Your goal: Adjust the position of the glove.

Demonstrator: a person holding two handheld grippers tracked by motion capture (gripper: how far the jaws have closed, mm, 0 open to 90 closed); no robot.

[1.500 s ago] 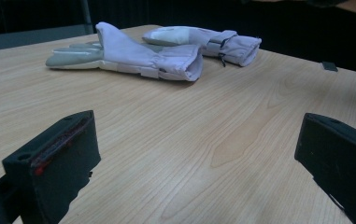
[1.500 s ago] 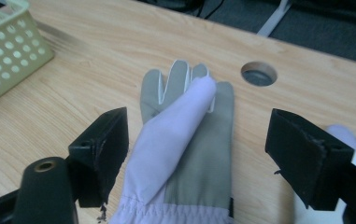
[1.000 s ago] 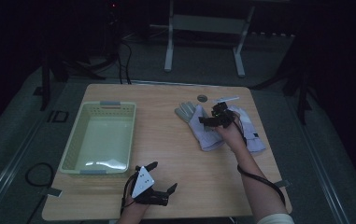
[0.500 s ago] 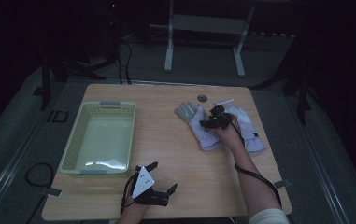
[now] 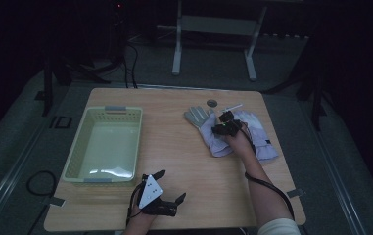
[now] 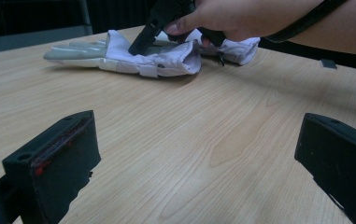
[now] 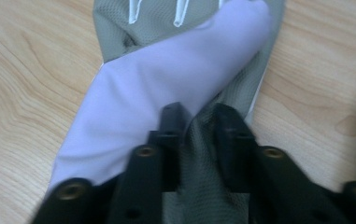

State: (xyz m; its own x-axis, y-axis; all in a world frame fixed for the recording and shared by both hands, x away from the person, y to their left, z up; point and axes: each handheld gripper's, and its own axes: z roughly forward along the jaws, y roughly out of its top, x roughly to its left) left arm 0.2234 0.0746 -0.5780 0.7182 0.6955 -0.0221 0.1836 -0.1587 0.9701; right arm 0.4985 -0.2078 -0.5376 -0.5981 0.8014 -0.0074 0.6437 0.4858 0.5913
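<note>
A pale green slotted plastic basket is sitting at the table's left. The left tool is resting near the front edge, jaws spread. Right of centre, the right tool has just been closing and is pinching a fold of the white-and-grey fabric glove lying on the table.

A basket sits on the left of the tabletop. Two gloves lie side by side on the right, near the far edge. A small round thing lies just behind them.
</note>
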